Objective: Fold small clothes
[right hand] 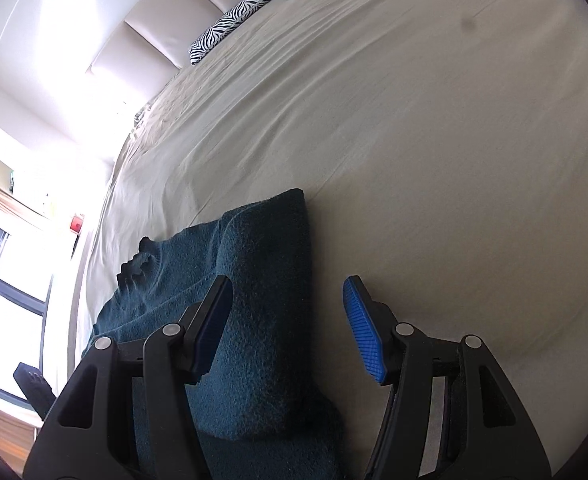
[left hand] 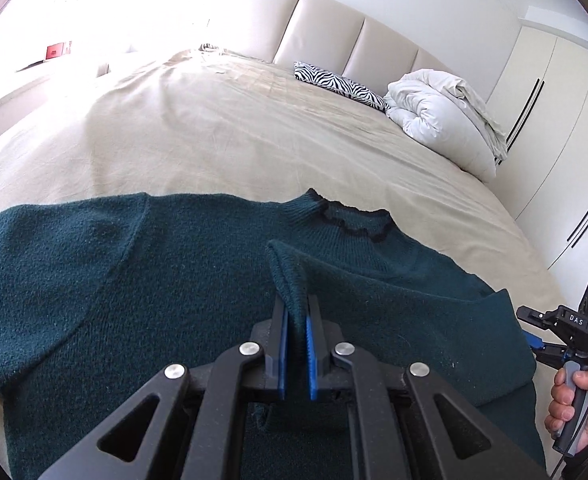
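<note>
A dark green sweater [left hand: 93, 280] lies flat on the bed [left hand: 221, 140], at the near edge, with its collar [left hand: 346, 220] pointing toward the headboard [left hand: 334, 28]. The collar has a black wavy trim. One sleeve is spread out to the left side in the left wrist view.

The left gripper [left hand: 296, 320] is above the middle of the sweater. Its two fingers [left hand: 281, 340] with blue pads are together and clamped on a fold of the knitted cloth, which rises between them as a small peak above the rest of the sweater.

The right gripper [right hand: 287, 320] is at the right side of the sweater. Its fingers [right hand: 364, 336] are wide apart and hold nothing. In the right wrist view the left finger is over the folded green sleeve [right hand: 269, 280], and the right finger is over the bare beige sheet. I cannot tell if the fingers touch the cloth. In the left wrist view this gripper shows at the right edge, and a hand [left hand: 574, 412] holds its handle.

Far on the bed, near the headboard, there is a zebra-pattern pillow [left hand: 342, 84] and, just beside it, a bundled white duvet [left hand: 442, 116]. White wardrobe doors [left hand: 554, 100] stand at the right of the bed.
</note>
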Demonstrator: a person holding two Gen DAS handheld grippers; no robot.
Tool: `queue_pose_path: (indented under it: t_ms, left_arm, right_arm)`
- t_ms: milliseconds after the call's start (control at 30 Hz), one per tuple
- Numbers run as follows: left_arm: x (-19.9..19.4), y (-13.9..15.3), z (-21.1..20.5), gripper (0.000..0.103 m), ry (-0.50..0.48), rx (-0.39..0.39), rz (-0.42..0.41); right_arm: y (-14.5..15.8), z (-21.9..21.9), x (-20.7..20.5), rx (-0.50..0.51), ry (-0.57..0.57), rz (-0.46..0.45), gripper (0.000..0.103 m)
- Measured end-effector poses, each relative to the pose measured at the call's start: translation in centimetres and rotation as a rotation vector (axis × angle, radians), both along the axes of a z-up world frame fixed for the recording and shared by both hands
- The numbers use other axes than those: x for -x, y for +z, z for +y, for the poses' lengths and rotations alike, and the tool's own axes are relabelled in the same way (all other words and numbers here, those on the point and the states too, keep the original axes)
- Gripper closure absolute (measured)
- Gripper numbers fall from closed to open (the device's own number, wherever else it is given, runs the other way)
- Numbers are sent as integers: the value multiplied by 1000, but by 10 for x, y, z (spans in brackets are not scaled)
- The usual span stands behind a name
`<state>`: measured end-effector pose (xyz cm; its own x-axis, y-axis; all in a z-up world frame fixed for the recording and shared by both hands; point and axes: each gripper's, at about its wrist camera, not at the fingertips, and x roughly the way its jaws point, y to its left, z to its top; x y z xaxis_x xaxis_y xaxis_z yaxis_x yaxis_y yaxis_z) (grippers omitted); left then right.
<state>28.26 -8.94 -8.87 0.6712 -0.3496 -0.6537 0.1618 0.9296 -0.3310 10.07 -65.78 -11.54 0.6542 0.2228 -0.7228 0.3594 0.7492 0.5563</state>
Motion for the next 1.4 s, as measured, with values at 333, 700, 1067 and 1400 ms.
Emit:
queue_pose_path:
  t_ms: [333, 700, 1067, 1400]
  left_arm:
    - [-1, -23, 8, 94, 10, 23, 49]
    - [-3, -30, 16, 91, 9, 82, 79]
    - [0, -31, 17, 91, 9, 84, 73]
    - [2, -30, 19, 90, 12, 87, 75]
  right_arm:
    - [-25, 7, -56, 64, 1, 63, 98]
    - [-1, 1, -3, 3, -7, -12, 47]
    - [-14, 51, 4, 236, 142, 152, 85]
    - [-28, 35, 22, 177, 82, 69, 89]
